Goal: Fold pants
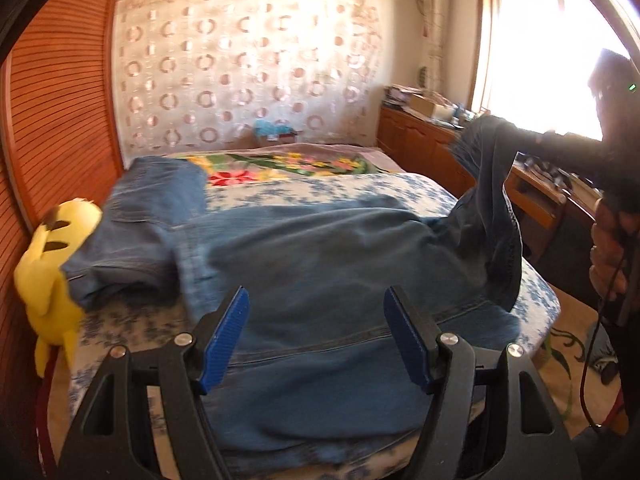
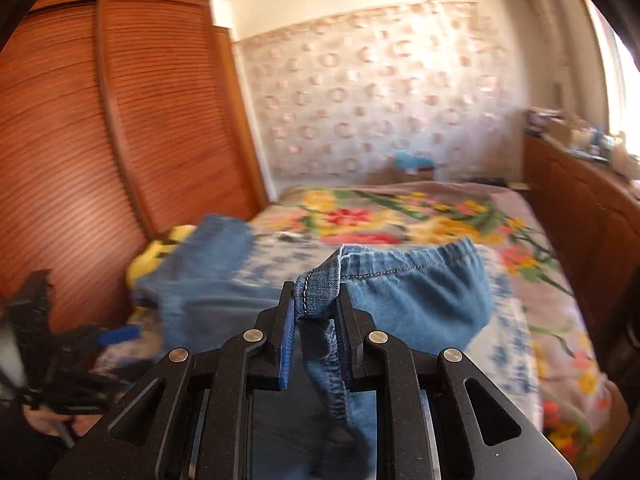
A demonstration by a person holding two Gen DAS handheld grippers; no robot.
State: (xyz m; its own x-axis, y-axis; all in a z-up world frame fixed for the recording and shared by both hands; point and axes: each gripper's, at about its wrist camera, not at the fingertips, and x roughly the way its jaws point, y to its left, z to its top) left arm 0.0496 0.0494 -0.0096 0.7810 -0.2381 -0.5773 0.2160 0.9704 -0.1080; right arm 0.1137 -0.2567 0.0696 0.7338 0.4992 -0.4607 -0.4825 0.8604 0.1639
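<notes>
Blue denim pants [image 1: 320,256] lie spread across the bed [image 1: 320,192], one end bunched at the left. My left gripper [image 1: 315,296] hovers open just over the near part of the pants, nothing between its blue pads. At the right, my right gripper [image 1: 532,136] holds the other end of the pants lifted off the bed. In the right wrist view my right gripper [image 2: 316,292] is shut on a stitched edge of the pants [image 2: 420,300], and the cloth hangs down between the fingers. The left gripper [image 2: 116,336] shows blurred at the lower left.
A yellow plush toy [image 1: 52,272] lies at the bed's left edge beside a slatted wooden wardrobe [image 1: 52,120]. A flowered blanket [image 1: 280,168] covers the far half. Wooden cabinets [image 1: 420,140] with clutter line the right wall under a bright window. A person's hand [image 1: 608,256] is at right.
</notes>
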